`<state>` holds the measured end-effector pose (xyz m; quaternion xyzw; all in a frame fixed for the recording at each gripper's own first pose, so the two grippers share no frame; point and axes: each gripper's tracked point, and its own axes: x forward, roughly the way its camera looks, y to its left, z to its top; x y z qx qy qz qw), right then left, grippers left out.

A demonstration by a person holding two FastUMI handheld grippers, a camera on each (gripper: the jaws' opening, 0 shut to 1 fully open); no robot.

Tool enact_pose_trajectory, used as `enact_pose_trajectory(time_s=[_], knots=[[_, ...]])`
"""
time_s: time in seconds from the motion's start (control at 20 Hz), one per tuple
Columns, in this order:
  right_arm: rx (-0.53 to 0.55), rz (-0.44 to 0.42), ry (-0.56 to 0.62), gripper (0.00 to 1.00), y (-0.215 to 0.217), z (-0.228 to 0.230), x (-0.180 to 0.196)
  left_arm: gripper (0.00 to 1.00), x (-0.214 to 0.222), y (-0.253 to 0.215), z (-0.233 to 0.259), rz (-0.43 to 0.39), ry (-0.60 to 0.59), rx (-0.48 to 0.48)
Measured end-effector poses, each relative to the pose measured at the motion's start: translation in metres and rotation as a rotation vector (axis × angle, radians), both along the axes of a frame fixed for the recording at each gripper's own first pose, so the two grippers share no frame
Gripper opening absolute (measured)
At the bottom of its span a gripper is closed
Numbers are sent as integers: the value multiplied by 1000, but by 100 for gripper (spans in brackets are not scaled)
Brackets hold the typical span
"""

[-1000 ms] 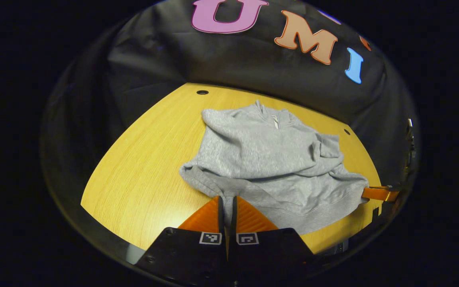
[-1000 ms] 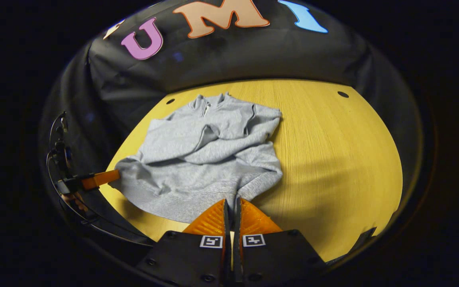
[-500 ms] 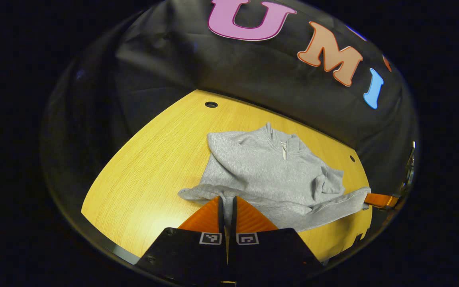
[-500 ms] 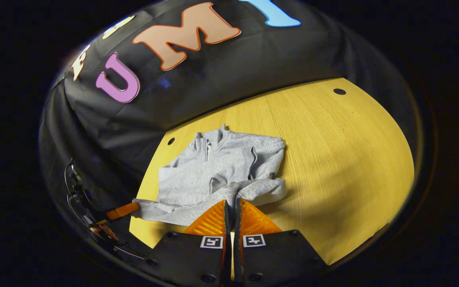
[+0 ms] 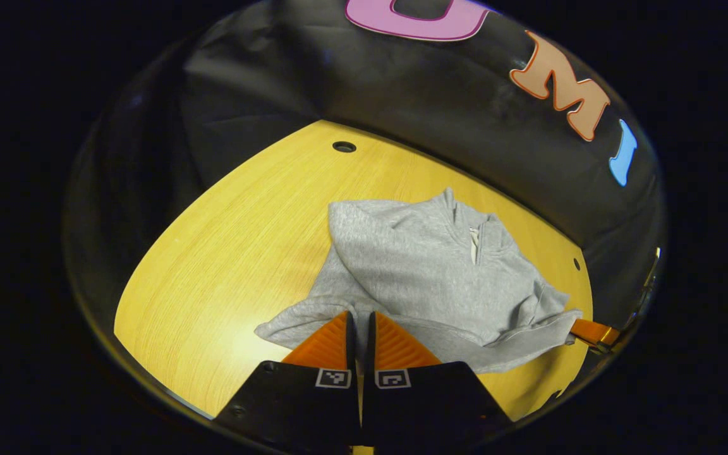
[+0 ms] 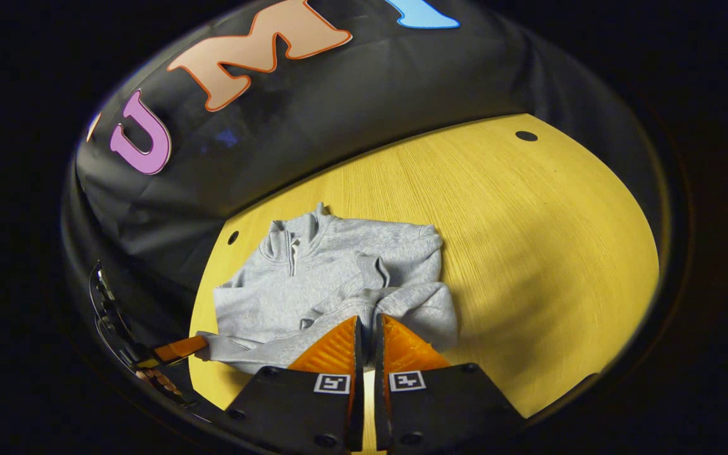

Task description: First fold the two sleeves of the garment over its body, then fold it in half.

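Note:
A grey zip-neck sweatshirt (image 5: 430,265) lies on the yellow wooden table (image 5: 225,253), sleeves folded over its body and its collar toward the far wall. My left gripper (image 5: 359,314) is shut on the left end of the bottom hem (image 5: 294,319), lifted off the table. My right gripper (image 6: 367,318) is shut on the hem's right end (image 6: 414,309), also raised. In the left gripper view the other gripper (image 5: 591,330) shows at the hem's far corner. In the right gripper view the other gripper (image 6: 177,347) shows low on the left.
The table has small round holes near its far edge (image 5: 344,146) (image 6: 526,135). Black cloth walls close behind and beside the table. Bare wood extends left of the sweatshirt (image 5: 212,265) and right of it (image 6: 547,253).
Both grippers have raised the bottom hem and carried it toward the collar. The visible body of the sweatshirt has shortened as the lower part lifts over it.

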<state>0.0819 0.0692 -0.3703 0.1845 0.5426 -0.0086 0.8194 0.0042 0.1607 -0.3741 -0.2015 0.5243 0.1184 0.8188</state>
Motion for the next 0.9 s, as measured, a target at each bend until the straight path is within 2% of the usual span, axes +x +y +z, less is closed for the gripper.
enact_pose_trajectory(time_s=[0.05, 0.1, 0.15, 0.2, 0.25, 0.3, 0.35, 0.4, 0.55, 0.6, 0.65, 0.9], knots=[[-7, 1, -1, 9, 1, -3, 2, 0, 1, 0, -4, 3, 11, -3], [-18, 1, -3, 13, 2, -5, 3, 1, 2, 0, -6, 4, 17, -5], [-28, 5, -4, 7, 2, -7, 3, 1, 4, 1, -9, 5, 19, -5], [-32, 8, -8, 18, 3, -7, 4, 2, 6, 1, -8, 5, 16, -1], [-37, 10, -17, 13, 3, -6, 6, 5, 8, 3, -7, 5, 11, 4], [-29, 3, -37, 28, 4, -2, 10, 7, 14, 3, -3, -1, -18, 5], [-8, -9, -58, 37, 8, 3, 15, 13, 23, 6, 1, -4, -60, 17], [6, -29, -79, 34, 8, 7, 22, 19, 32, 6, 5, -13, -91, 23], [-31, -74, -184, 96, -7, 25, 43, 87, 58, 16, 26, -39, -209, 116], [-54, -74, -220, 90, -12, 31, 48, 95, 65, 18, 34, -55, -246, 151], [-76, -66, -254, 96, -15, 37, 51, 95, 69, 18, 42, -73, -273, 176], [-188, -8, -417, 96, -26, 77, 62, 96, 85, 24, 83, -103, -384, 328]])
